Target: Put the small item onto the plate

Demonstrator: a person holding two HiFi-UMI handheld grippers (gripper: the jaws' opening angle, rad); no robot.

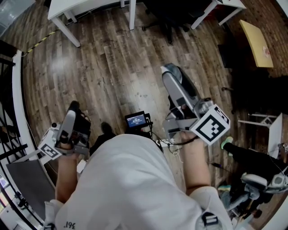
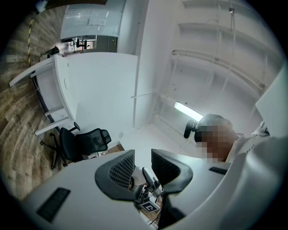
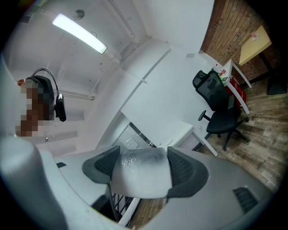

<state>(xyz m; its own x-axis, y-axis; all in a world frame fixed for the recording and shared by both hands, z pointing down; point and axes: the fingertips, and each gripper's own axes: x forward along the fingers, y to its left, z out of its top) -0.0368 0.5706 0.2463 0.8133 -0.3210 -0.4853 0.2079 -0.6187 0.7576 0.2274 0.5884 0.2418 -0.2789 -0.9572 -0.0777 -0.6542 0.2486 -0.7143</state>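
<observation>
Standing on a wood floor (image 1: pixel 112 67), away from any desk.

Holding the right gripper (image 3: pixel 141 161) tilted up toward the ceiling, jaws clamping on one pale greyish small item (image 3: pixel 140 177), which is filling the whole gap between them. Likely keeping it pinched and raised for safe carrying rather than placing yet.

Carrying the left gripper (image 2: pixel 143 162) low at the side, also pointing upward. Jaws standing a little apart, gripping nothing, probably kept free as a spare.

Not seeing a plate in any view, so judging the placing step as not yet begun. Needing first to find the plate and bring the right jaws over it.

Counting:
- two grippers
- one small item, between the right jaws
- no plates in view
- two white desks (image 1: pixel 67 13) far beyond both jaws in the head view
- one black chair (image 3: pixel 220 105) beyond the right jaws
- one black chair beyond the left jaws, not telling whether the same chair
</observation>
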